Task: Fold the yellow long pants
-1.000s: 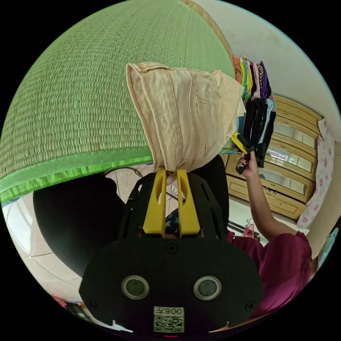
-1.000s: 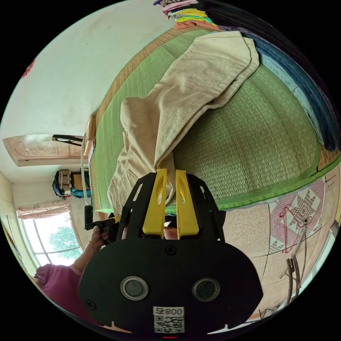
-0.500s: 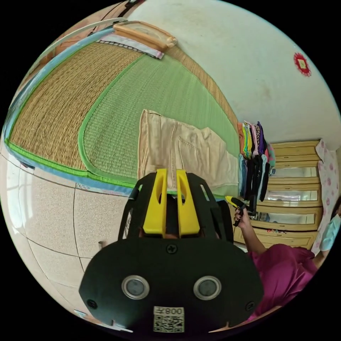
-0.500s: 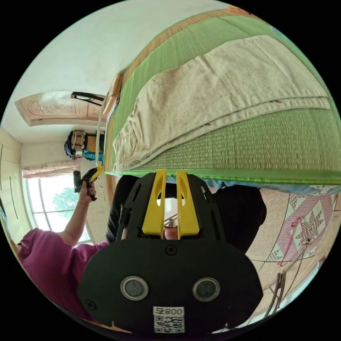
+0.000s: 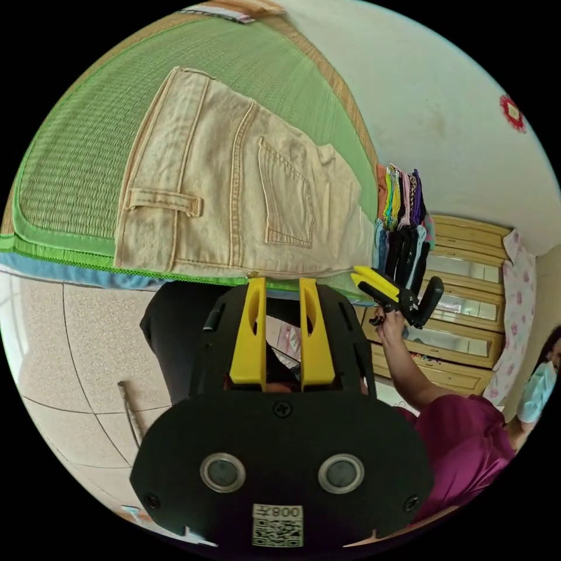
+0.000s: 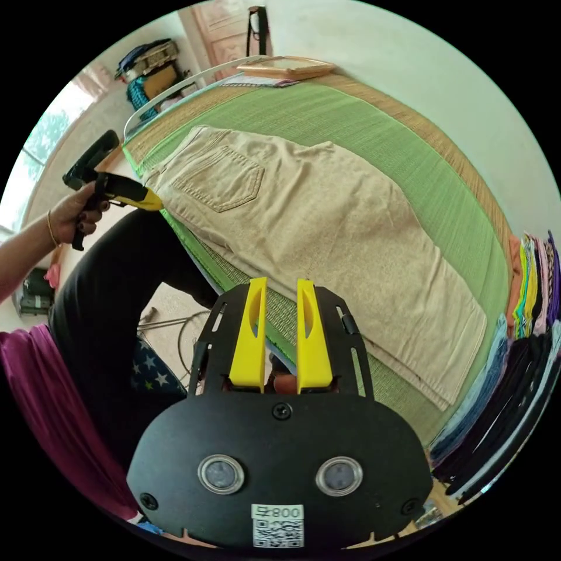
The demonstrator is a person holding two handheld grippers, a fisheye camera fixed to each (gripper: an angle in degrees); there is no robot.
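The pants (image 6: 315, 234) lie flat on the green mat (image 6: 374, 123), folded lengthwise with one leg over the other. In the right gripper view a back pocket faces up near the waist end, and the hems point toward a stack of folded clothes (image 6: 526, 327) at the mat's far end. One long edge of the pants runs close to the mat's near border. In the left gripper view the waistband, a belt loop and a back pocket of the pants (image 5: 234, 198) show, close to the mat's (image 5: 76, 163) edge, with the clothes stack (image 5: 403, 228) beyond.

The left gripper (image 5: 281, 286) hovers just off the mat's edge beside the waist end; its jaws stand apart with nothing between them. The right gripper (image 6: 281, 286) sits over the mat's near border, just short of the pants' mid-length edge; its jaws are likewise apart and hold nothing.

In the right gripper view the person's left hand (image 6: 79, 210) grasps the left gripper's handle, its yellow tip near the waist corner. In the left gripper view the right hand (image 5: 388, 318) holds the other tool near the clothes stack. Wooden drawers (image 5: 467, 327) stand behind. The floor (image 5: 70, 350) is tiled.
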